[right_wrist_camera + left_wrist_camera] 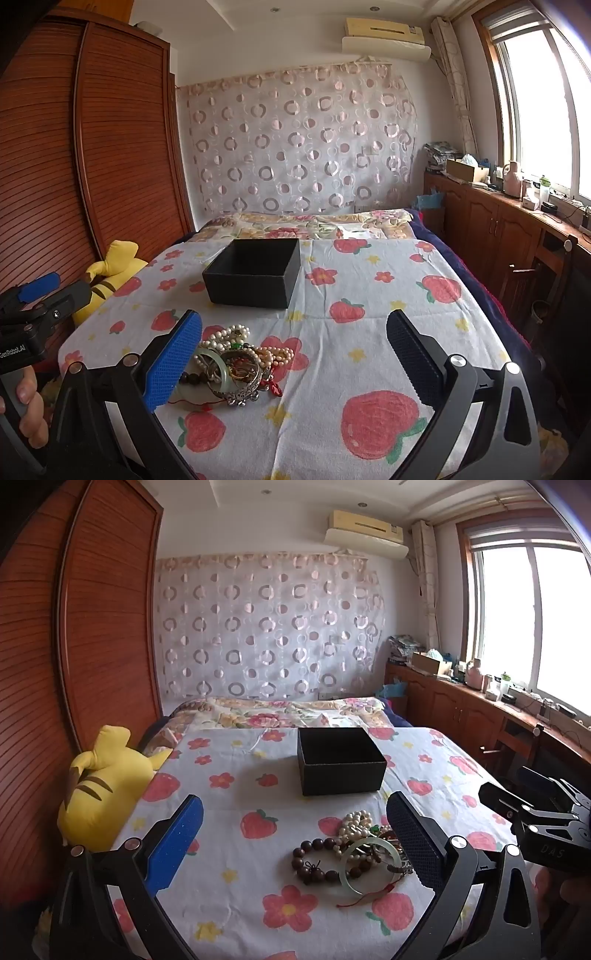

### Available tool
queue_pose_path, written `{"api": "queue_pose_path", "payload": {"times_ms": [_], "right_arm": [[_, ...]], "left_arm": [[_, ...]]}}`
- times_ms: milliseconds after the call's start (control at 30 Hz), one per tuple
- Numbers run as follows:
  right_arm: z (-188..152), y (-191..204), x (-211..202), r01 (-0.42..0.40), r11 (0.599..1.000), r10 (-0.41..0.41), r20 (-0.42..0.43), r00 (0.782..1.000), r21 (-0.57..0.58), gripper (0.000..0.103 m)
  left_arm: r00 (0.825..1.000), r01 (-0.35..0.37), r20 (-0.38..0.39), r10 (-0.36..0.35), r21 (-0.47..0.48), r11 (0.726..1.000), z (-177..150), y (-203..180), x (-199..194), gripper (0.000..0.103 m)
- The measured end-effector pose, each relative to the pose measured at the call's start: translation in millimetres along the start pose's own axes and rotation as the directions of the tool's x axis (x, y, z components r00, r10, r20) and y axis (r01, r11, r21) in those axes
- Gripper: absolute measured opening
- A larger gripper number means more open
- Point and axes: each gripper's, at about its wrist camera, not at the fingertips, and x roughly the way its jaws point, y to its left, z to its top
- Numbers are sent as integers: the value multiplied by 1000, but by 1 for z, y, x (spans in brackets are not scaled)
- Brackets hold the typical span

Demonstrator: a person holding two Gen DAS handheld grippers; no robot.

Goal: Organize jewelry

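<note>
- Left gripper (294, 834) with blue and black pads: spread wide apart, holding nothing, hanging just above the bed.
- Right gripper (294, 352) with the same blue and black pads: also spread wide, nothing held, low over the bed.
- Little heap of tangled jewelry (236, 363) on the white sheet with red strawberries and flowers (369, 332): near the front, close to both claws, easy to reach.
- In the heap: a pale green round bangle (370, 865), a string of dark brown wooden beads (314, 864), creamy pearl strands (225, 335), a silver metal bracelet (236, 391).
- Open black square box (340, 760) farther back on the sheet, well apart from the heap, looking empty: likely the home for the pieces.
- Yellow soft toy with brown stripes (103, 786) at the left edge, out of the way.
- Probably the very start: nothing picked up yet, claws wide to get ready for a grab.
- Watch out for tangles: one pull may drag many pieces along.
</note>
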Motion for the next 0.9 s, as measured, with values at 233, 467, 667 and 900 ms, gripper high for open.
{"api": "queue_pose_path", "payload": {"times_ms": [233, 467, 667, 900], "right_arm": [[0, 0, 0, -1, 1000, 1, 0, 1000, 1, 101], [-1, 0, 0, -1, 1000, 1, 0, 1000, 0, 101], [-1, 0, 0, -1, 1000, 1, 0, 1000, 3, 101], [-1, 0, 0, -1, 1000, 1, 1, 1000, 2, 101]], "left_arm": [[1000, -1, -3, 1, 1, 1000, 0, 0, 0, 96], [1000, 1, -5, -1, 0, 1000, 0, 0, 1, 96], [1000, 0, -3, 0, 1, 1000, 0, 0, 0, 96], [1000, 0, -3, 0, 1, 1000, 0, 0, 0, 96]]}}
